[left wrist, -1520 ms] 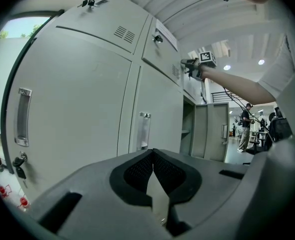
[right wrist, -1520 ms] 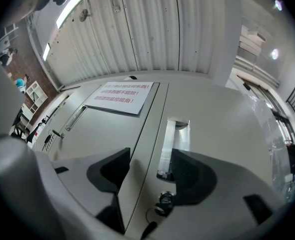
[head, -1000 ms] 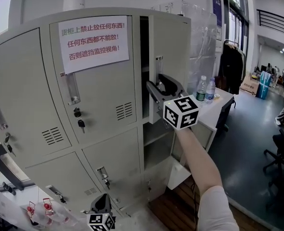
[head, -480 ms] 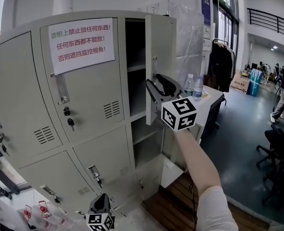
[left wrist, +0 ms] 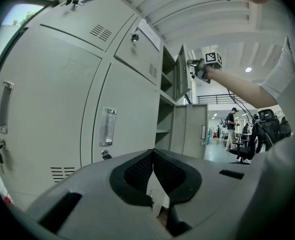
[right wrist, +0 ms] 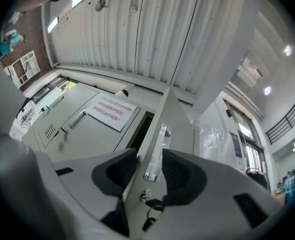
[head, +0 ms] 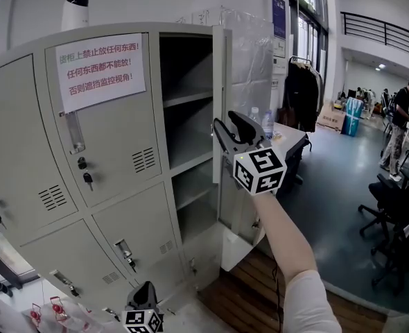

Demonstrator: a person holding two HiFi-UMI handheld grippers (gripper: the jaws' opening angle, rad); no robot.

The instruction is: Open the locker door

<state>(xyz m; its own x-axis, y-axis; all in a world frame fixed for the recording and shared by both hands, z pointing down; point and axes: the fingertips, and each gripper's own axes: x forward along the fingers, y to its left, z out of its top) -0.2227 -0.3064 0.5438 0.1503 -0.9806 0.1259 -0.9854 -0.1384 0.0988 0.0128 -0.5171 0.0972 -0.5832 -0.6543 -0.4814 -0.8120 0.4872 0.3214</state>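
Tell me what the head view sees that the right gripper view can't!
Only the head view shows the left gripper low down, water bottles on a desk, and a person standing far off. Only the right gripper view shows the door's handle up close with keys hanging below it, plus the ribbed ceiling. Both show the paper notice and the open locker door.

Left hand-held gripper (left wrist: 153, 153), jaws together

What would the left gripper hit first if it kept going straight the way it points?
Most likely the closed locker door straight ahead of the left gripper, just beside its handle; depth is hard to judge.
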